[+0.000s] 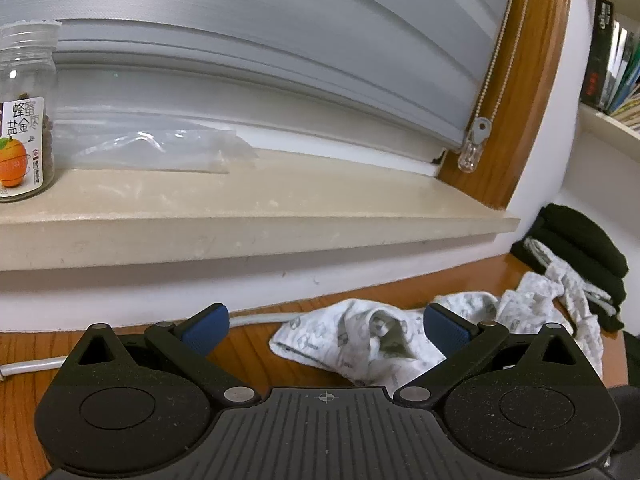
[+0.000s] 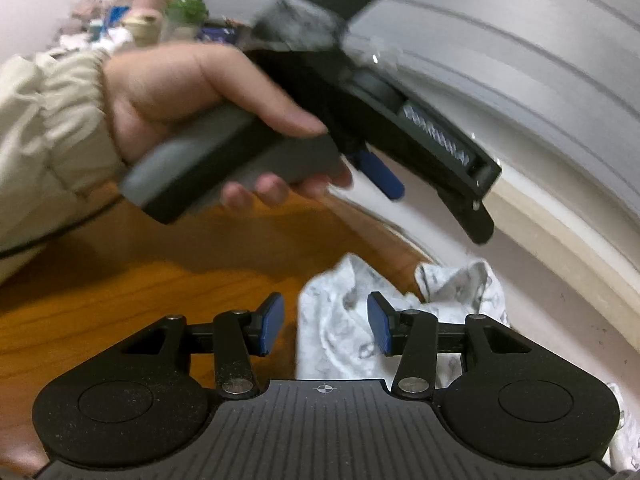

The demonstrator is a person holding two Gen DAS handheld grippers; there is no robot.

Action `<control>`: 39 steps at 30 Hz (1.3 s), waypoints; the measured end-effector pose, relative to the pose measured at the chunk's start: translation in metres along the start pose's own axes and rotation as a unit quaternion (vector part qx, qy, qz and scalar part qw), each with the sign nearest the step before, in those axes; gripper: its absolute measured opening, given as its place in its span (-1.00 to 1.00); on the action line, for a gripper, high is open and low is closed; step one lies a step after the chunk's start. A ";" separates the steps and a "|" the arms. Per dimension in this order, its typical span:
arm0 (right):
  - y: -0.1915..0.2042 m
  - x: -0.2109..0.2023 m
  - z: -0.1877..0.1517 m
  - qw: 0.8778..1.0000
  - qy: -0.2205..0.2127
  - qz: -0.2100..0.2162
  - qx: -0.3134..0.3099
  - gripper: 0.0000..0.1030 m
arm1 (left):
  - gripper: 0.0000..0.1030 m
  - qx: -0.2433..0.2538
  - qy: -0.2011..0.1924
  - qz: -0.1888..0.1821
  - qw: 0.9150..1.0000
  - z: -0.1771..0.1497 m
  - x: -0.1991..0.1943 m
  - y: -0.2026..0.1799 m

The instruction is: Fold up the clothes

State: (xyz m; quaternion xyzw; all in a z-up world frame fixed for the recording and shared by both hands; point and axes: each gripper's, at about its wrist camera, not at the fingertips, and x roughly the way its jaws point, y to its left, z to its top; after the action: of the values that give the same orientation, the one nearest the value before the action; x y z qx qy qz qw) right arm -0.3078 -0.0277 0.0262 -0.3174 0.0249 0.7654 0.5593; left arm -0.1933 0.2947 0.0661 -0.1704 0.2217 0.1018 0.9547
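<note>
A white garment with a grey print (image 1: 360, 344) lies crumpled on the wooden table (image 1: 132, 344), close under the window sill. My left gripper (image 1: 326, 328) hovers just short of it, blue pads spread wide and nothing between them. In the right wrist view the same garment (image 2: 332, 332) shows between and beyond the pads of my right gripper (image 2: 326, 324). That gripper stands half open, its pads clear of the cloth. A hand (image 2: 180, 92) in a beige sleeve (image 2: 48, 120) holds the left gripper's handle above the table.
A stack of folded black clothes (image 1: 580, 248) sits at the table's far right against the wall. On the stone sill (image 1: 280, 216) stand a jar with an orange label (image 1: 24, 120) and a clear plastic bag (image 1: 160, 148). A blind-cord weight (image 1: 472, 152) hangs by the wooden frame. A grey cable (image 1: 32, 366) runs along the wall.
</note>
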 end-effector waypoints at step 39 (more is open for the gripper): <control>-0.004 -0.073 -0.036 0.977 -0.050 0.153 0.140 -0.85 | 0.26 0.013 0.057 0.013 0.998 -0.028 0.013 0.005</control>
State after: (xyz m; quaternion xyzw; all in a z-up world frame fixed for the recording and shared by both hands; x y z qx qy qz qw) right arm -0.2746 -0.1019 0.0364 -0.1894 0.1524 0.8456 0.4752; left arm -0.1943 0.2901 0.0350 -0.1610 0.2792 0.1011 0.9412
